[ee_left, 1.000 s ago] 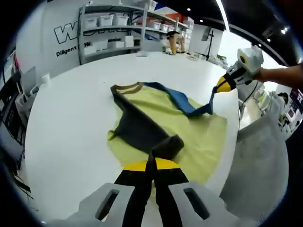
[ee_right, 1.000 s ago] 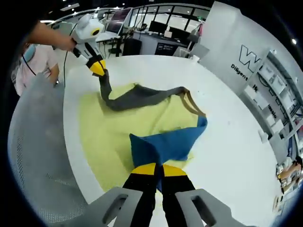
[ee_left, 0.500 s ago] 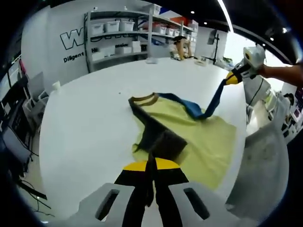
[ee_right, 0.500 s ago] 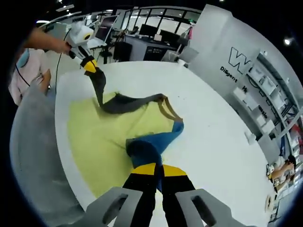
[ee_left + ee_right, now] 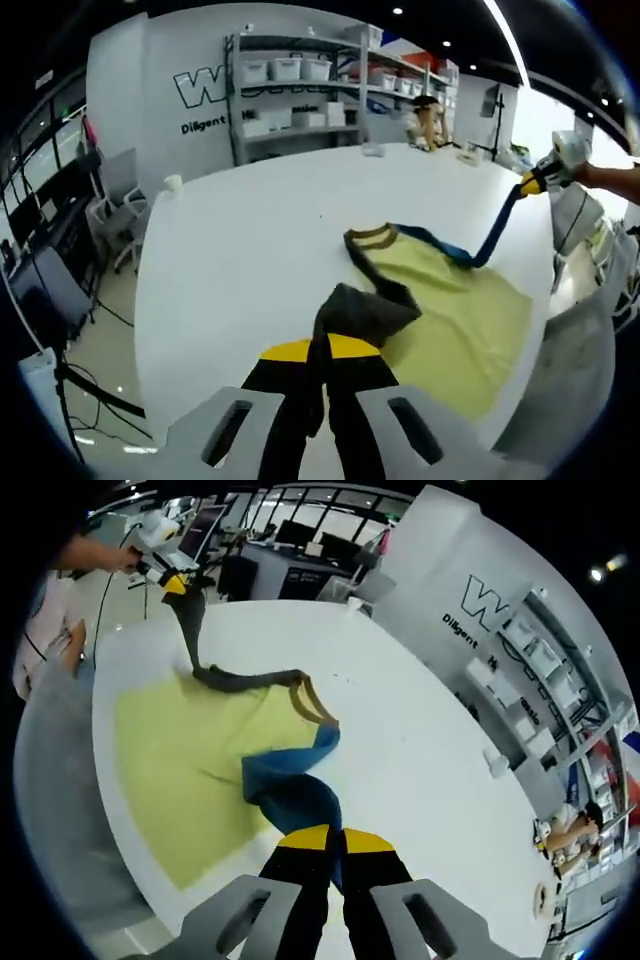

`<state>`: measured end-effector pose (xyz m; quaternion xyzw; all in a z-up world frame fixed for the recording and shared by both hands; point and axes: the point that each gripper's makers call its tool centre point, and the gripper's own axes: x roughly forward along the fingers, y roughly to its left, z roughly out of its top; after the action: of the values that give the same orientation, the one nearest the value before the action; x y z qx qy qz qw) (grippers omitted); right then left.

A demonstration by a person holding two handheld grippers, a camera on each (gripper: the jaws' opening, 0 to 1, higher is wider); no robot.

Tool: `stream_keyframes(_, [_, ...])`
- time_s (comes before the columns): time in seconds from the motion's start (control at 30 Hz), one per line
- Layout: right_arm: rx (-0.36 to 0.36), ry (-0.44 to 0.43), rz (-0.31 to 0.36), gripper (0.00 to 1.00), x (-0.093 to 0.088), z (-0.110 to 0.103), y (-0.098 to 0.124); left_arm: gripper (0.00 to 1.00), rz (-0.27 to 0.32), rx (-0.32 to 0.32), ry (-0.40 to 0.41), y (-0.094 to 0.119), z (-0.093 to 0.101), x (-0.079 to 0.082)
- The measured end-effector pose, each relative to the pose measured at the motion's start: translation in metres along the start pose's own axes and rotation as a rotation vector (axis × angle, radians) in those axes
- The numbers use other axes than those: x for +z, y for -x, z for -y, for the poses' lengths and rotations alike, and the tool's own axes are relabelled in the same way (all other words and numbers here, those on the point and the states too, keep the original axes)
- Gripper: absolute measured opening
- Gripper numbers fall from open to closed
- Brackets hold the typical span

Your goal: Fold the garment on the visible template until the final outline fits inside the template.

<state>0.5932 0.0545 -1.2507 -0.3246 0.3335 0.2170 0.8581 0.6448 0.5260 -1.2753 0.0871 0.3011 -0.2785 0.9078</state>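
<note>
A garment with a grey half (image 5: 362, 308), a blue half (image 5: 290, 790) and a brown collar (image 5: 368, 236) is lifted between both grippers over a yellow-green template (image 5: 455, 315) on the white table (image 5: 250, 250). My left gripper (image 5: 320, 345) is shut on the grey cloth at the bottom of the left gripper view. From the collar the blue half stretches as a taut strip up to my right gripper (image 5: 532, 183). In the right gripper view my right gripper (image 5: 335, 835) is shut on the blue cloth, and the grey half runs to my left gripper (image 5: 176, 583), which hangs above the template (image 5: 180, 750).
Shelves with white bins (image 5: 300, 80) stand behind the table. A small white cup (image 5: 172, 184) sits near the table's far left edge. Desks with monitors (image 5: 300, 545) lie beyond the table. A grey covered seat (image 5: 565, 390) borders the template side. A hand (image 5: 612, 178) holds the right gripper.
Both grippers have risen and drawn apart with the cloth. The garment has come off most of the template and now hangs stretched from the collar, with more yellow-green sheet bare.
</note>
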Motion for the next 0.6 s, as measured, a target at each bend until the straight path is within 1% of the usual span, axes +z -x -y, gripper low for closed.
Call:
stream_keyframes(0.17, [-0.046,-0.007,-0.019,0.0,-0.001,0.019,0.004,0.03,0.01,0.047,0.017,0.01,-0.018,0.004])
stream_keyframes(0.2, [-0.064,-0.012,-0.028,0.0,-0.001,0.025,0.005,0.03,0.009,0.065,0.018,0.012,-0.023,0.006])
stream_keyframes(0.23, [-0.07,-0.015,-0.031,0.0,-0.002,0.028,0.006,0.03,0.012,0.075,0.018,0.013,-0.027,0.007])
stream_keyframes(0.27, [-0.085,-0.026,-0.042,0.0,-0.004,0.036,0.006,0.03,0.018,0.087,0.023,0.014,-0.032,0.009])
stream_keyframes(0.33, [-0.103,-0.034,-0.05,0.0,-0.005,0.043,0.007,0.03,0.024,0.108,0.042,0.017,-0.04,0.013])
stream_keyframes(0.47, [-0.133,-0.063,-0.061,0.0,-0.008,0.059,0.009,0.03,0.029,0.137,0.062,0.019,-0.05,0.018])
stream_keyframes(0.5, [-0.142,-0.071,-0.063,0.0,-0.009,0.064,0.009,0.03,0.03,0.149,0.07,0.018,-0.055,0.019])
stream_keyframes(0.6, [-0.156,-0.097,-0.074,0.0,-0.012,0.075,0.006,0.03,0.022,0.172,0.086,0.017,-0.064,0.019])
